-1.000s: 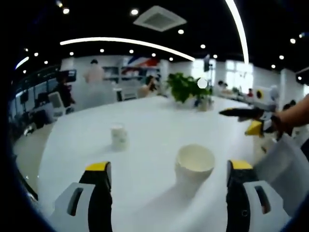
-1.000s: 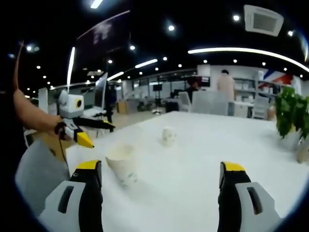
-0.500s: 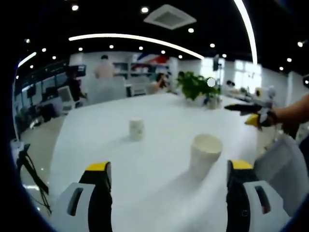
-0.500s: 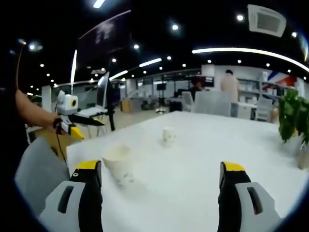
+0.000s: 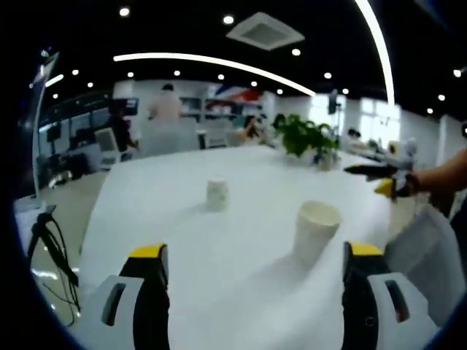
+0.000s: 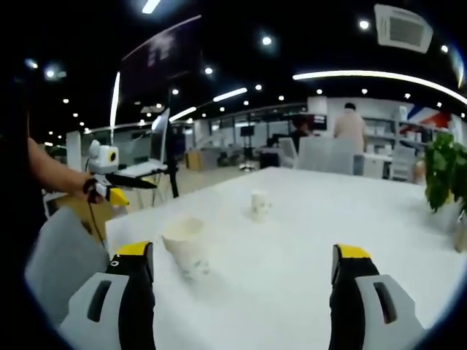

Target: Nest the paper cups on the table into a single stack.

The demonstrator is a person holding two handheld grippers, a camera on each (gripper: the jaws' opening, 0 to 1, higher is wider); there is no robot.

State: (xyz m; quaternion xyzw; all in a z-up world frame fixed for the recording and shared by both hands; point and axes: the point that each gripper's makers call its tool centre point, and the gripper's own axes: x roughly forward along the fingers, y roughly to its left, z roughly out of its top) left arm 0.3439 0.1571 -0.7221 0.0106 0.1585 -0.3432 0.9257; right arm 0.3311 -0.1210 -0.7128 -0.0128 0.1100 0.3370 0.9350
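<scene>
Nothing is nested yet, so this looks like the approach before the first pick-up. Two paper cups stand upright and well apart on the white table.

In the left gripper view, the left gripper has its jaws spread wide and holds nothing. The far paper cup sits ahead, between the jaw lines; the near paper cup stands ahead, just inside the right jaw. At far right, the right gripper is held level above the table's edge, a forearm behind it.

In the right gripper view, the right gripper's jaws are also wide apart and empty.

The likely next move is to close on the near cup's wall, gently, since thin paper crushes easily, then carry it over the far one.
</scene>
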